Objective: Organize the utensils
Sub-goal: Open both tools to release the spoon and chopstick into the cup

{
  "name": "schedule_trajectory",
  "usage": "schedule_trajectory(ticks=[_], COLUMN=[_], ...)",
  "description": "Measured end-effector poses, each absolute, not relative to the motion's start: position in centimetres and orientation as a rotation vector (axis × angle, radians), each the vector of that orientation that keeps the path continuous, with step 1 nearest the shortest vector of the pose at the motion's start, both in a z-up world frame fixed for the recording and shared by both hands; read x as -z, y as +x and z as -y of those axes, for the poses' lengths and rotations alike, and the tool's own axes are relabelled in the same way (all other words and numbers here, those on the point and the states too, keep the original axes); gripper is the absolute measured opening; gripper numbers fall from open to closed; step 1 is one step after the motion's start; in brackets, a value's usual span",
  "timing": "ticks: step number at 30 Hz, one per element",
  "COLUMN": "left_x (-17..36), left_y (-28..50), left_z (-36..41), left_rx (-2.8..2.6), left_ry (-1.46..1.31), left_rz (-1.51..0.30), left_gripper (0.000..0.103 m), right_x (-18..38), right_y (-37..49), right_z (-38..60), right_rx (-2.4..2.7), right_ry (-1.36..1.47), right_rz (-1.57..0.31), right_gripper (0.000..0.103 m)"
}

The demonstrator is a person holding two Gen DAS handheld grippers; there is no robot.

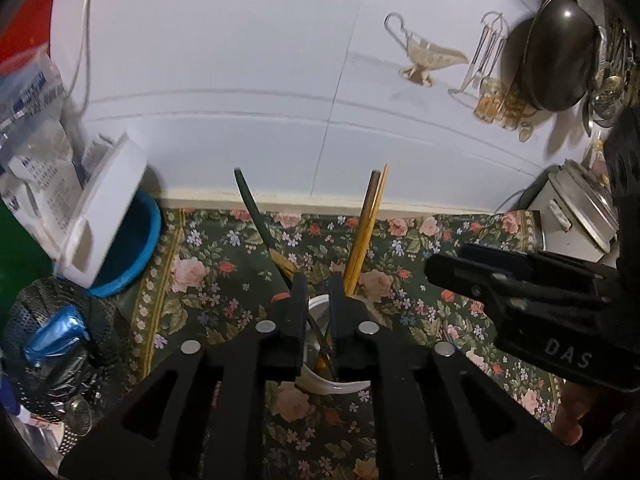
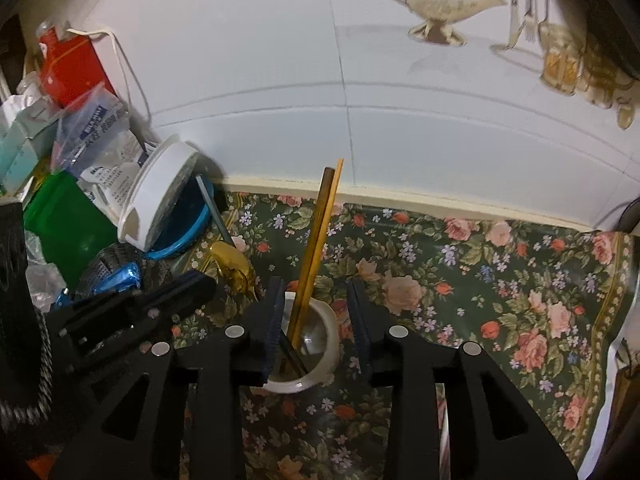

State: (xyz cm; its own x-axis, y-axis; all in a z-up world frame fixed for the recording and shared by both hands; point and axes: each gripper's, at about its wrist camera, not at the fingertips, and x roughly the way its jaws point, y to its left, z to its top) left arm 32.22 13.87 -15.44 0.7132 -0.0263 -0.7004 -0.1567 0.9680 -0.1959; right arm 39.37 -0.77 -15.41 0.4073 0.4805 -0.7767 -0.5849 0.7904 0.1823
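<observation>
Along the left edge of the counter, clutter is piling up: a white lid [image 2: 160, 196] is leaning on a blue bowl [image 2: 188, 232], with a black mesh bundle [image 1: 60, 312] below them. None of that looks like part of the job.

Just right of that, the left gripper [image 1: 318, 312] is hanging over the white cup [image 2: 312, 344], which is standing on the floral cloth [image 2: 480, 280] near the middle of the counter, a little back from its front edge. Its jaws are standing close together, and I cannot tell whether they are pinching anything or just sitting near-closed. A gold spoon [image 2: 234, 266] with a long dark handle is tilting out leftward beside that gripper; whether its bowl is resting in the cup or on the cloth is hidden.

In the cup itself, the chopsticks [image 2: 320, 236] are already standing, leaning toward the back wall.

The right gripper [image 2: 316, 328] is straddling the cup with its jaws spread wide and holding nothing.

I'd judge the task is nearing its end: chopsticks are stowed, the spoon is possibly being settled, and no other loose utensils are showing on the cloth to the right.
</observation>
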Motion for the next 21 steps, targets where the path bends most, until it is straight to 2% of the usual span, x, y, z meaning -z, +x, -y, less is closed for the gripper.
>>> schedule_trajectory(ticks=[3,9,12,21], left_x=[14.0,11.9,11.1,11.2], left_y=[31.5,30.3,29.7,29.1], left_z=[-13.4,-12.0,-10.9,-6.2], left_rx=[-0.090,-0.106,-0.104,-0.056], left_ry=[-0.221,-0.196,-0.191,-0.182], left_rz=[-0.757,-0.731,-0.718,-0.748], left_gripper=[0.012,0.026,0.028,0.045], right_x=[14.6,13.4,12.9,12.1], right_y=[38.6,37.7,37.3,36.2], right_z=[2.2,5.5,7.4,12.6], right_rx=[-0.665,-0.654,-0.646,-0.614], right_ry=[-0.126,-0.123,-0.122,-0.119], right_rz=[-0.901,-0.858,-0.835,-0.805], right_gripper=[0.038,0.040,0.044,0.050])
